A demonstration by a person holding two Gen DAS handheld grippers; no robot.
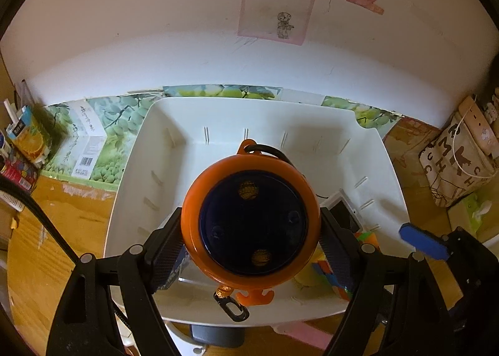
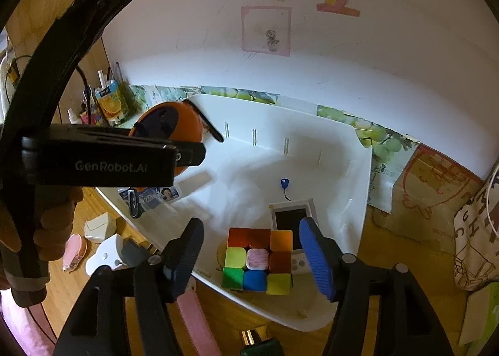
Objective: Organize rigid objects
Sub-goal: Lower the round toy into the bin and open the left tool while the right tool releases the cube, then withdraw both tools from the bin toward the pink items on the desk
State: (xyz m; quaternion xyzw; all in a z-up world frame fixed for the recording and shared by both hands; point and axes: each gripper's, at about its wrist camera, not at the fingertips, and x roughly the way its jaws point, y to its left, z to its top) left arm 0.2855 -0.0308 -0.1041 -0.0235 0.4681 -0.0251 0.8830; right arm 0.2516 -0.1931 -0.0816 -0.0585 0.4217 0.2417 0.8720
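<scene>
My left gripper (image 1: 251, 243) is shut on a round orange object (image 1: 251, 222) with a dark blue face and a black cord, held above the white bin (image 1: 131, 156). From the right wrist view the orange object (image 2: 184, 119) hangs over the bin's left rim (image 2: 363, 187). My right gripper (image 2: 254, 257) is open and empty, hovering over a multicoloured puzzle cube (image 2: 257, 259) in the bin. A small white device with a dark screen (image 2: 291, 217), a blue tag (image 2: 284, 183) and a photo card (image 2: 156, 195) also lie in the bin.
A wooden desk (image 1: 34, 250) carries a juice carton (image 1: 29, 134) and a white box (image 1: 85, 141) at the left, a lettered tote bag (image 1: 458, 162) at the right. Pink and white items (image 2: 103, 254) lie on the desk left of the bin. A white wall stands behind.
</scene>
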